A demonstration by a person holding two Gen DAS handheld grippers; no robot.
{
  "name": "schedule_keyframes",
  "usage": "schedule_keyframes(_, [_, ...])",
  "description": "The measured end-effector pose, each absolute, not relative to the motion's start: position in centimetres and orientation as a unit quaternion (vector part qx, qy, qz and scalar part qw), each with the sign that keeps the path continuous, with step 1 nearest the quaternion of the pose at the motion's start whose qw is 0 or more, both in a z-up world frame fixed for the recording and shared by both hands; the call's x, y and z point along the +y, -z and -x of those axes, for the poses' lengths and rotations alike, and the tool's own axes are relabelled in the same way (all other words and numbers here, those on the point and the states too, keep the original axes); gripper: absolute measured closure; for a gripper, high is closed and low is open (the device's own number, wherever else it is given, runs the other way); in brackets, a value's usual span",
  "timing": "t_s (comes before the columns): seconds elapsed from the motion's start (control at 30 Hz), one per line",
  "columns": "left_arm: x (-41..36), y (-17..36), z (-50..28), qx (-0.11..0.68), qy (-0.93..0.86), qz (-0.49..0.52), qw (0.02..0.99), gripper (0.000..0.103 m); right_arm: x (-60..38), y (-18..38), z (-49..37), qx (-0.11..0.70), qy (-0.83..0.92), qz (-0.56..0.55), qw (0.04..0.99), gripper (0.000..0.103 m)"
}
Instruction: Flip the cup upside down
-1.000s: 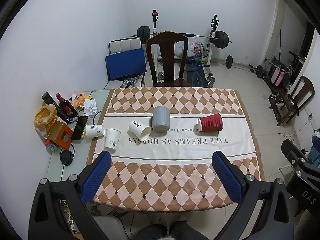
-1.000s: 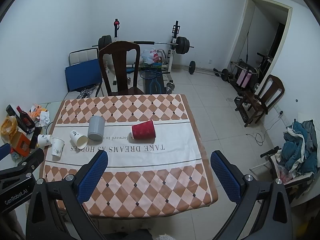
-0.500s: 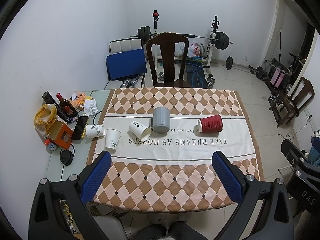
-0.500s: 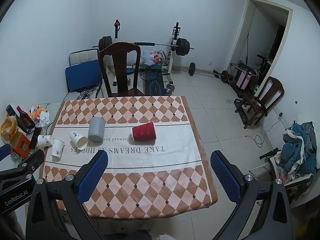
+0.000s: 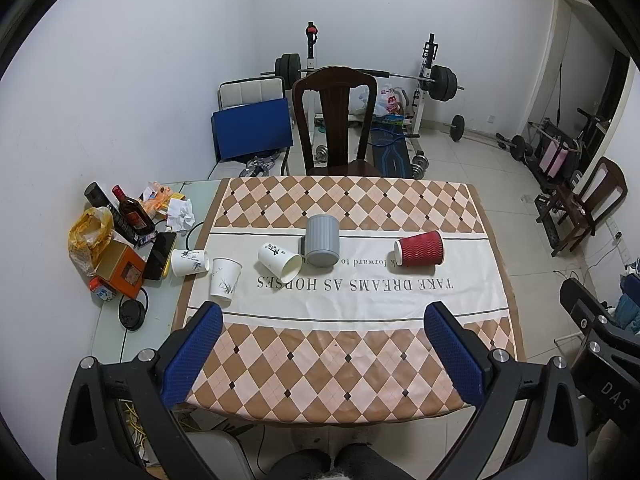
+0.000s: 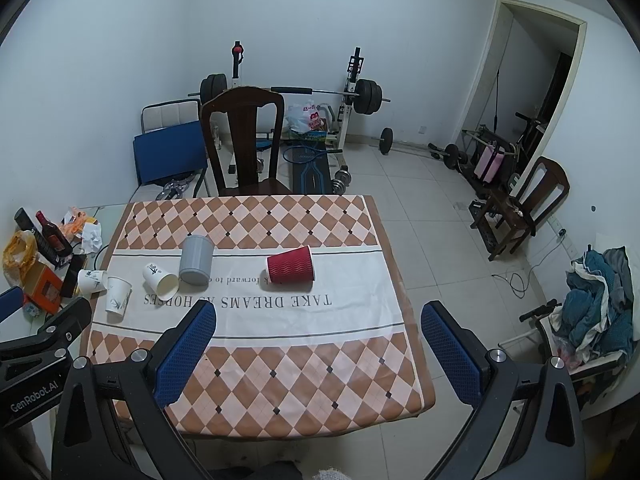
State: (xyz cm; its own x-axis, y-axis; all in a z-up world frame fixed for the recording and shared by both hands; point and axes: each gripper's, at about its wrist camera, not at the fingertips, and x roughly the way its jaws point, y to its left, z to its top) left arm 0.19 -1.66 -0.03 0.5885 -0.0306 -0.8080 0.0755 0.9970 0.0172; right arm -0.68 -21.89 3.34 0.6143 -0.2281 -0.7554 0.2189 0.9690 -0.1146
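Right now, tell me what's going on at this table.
A person holds a gripper in each hand above the near edge of the table; the left gripper and right gripper both have open jaws holding nothing. No cup is being handled. The red paper cup and two white paper cups lie on their sides; the grey ribbed cup and another white cup stand.

Left gripper (image 5: 322,344) spread wide above the near table (image 5: 320,380) edge. Red cup (image 5: 420,249) lies on its side at 1 o'clock, grey cup (image 5: 322,240) upside down at 12.
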Motion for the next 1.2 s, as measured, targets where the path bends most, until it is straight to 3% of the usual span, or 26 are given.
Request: schedule_keyframes(1.2, [-3.2,-1.3,-0.9,0.453,0.036,-0.021,0.89,0.0,-21.5,-3.5,0.6,0.423,0.126,-0.001,0.897,0.0])
